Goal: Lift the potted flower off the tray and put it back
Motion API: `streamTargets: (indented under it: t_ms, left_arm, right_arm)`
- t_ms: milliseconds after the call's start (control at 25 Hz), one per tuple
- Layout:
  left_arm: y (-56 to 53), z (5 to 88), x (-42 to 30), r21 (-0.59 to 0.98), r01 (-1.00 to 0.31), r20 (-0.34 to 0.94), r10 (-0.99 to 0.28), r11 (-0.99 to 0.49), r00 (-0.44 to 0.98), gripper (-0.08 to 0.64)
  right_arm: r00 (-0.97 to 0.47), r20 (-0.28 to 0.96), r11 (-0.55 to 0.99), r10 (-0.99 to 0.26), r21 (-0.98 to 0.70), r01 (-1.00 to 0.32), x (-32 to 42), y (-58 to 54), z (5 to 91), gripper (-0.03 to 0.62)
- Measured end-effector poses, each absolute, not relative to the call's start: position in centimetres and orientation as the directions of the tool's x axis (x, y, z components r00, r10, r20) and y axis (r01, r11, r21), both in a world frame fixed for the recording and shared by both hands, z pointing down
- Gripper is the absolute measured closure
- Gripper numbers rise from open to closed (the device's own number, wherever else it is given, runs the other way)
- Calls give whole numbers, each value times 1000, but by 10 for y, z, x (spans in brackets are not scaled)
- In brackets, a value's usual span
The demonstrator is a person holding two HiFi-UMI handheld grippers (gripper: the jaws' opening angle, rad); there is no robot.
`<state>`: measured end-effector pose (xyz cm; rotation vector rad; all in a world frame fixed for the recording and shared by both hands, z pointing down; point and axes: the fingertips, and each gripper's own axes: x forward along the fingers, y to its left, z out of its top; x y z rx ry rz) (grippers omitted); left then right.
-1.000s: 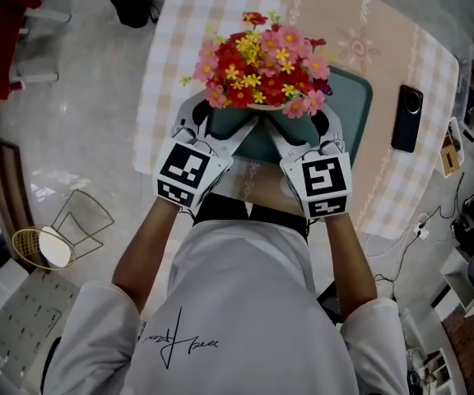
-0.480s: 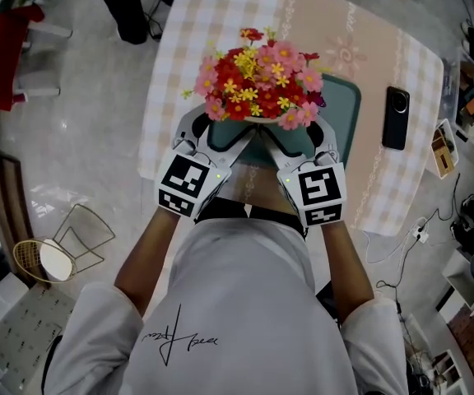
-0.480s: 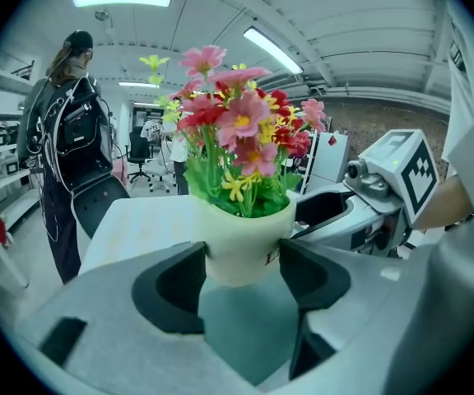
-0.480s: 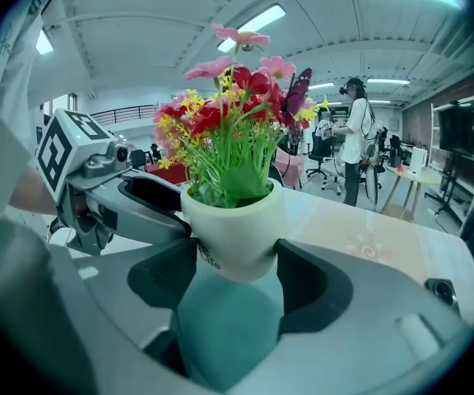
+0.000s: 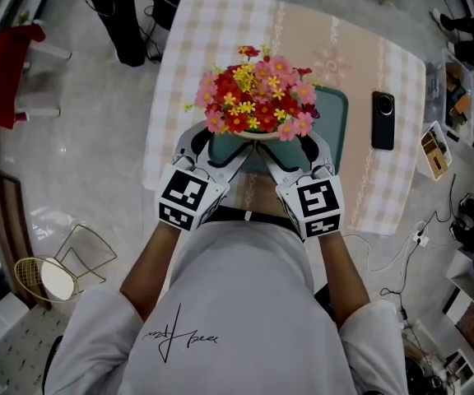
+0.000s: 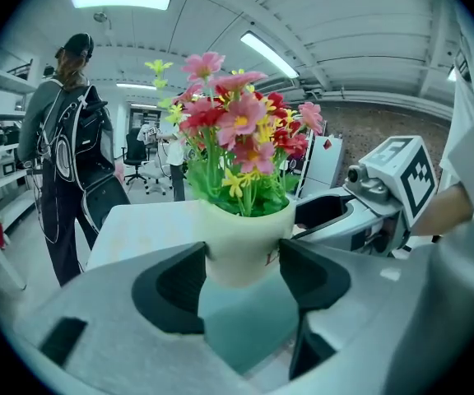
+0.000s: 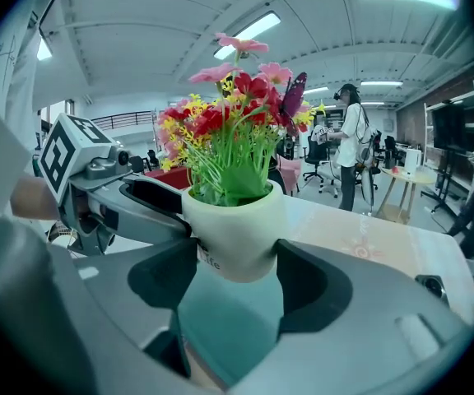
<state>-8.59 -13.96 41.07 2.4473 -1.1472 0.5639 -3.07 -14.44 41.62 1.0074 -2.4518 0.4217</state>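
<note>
1. The potted flower (image 5: 253,97), a round cream pot with a bunch of pink, red and yellow blossoms on green stems, is over the near left part of the dark teal rectangular tray (image 5: 336,123).
2. The tray lies on the tabletop (image 5: 220,31), which is covered with a beige and white checked cloth.
3. The left tool (image 5: 219,145) comes to the pot from the near left. In the left gripper view its two dark jaws press on the two sides of the cream pot (image 6: 245,237), so this tool is pinching the pot.
4. The right tool (image 5: 296,145) comes from the near right. In the right gripper view its jaws also press on both sides of the pot (image 7: 235,229), so it is pinching the same pot.
5. The two tools are close together, and the pot stands upright between them.
6. In both gripper views the teal surface of the tray shows below the pot's round bottom. It is not sure whether the bottom touches the tray.
7. A black smartphone (image 5: 383,120) lies flat on the tabletop just to the right of the tray, apart from it.
8. In the left gripper view a person in dark clothes with a backpack (image 6: 68,138) stands at the far left, beyond the tabletop.
</note>
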Motion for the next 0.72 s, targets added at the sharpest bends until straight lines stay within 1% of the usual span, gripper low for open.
streamTargets:
  t_ms: [720]
  left_arm:
    - [-103,382,-76,165,-729,477,-593,-665,649,281]
  right_arm:
    - [-574,489,628,-657,-66,-776,-19,-103,385,287]
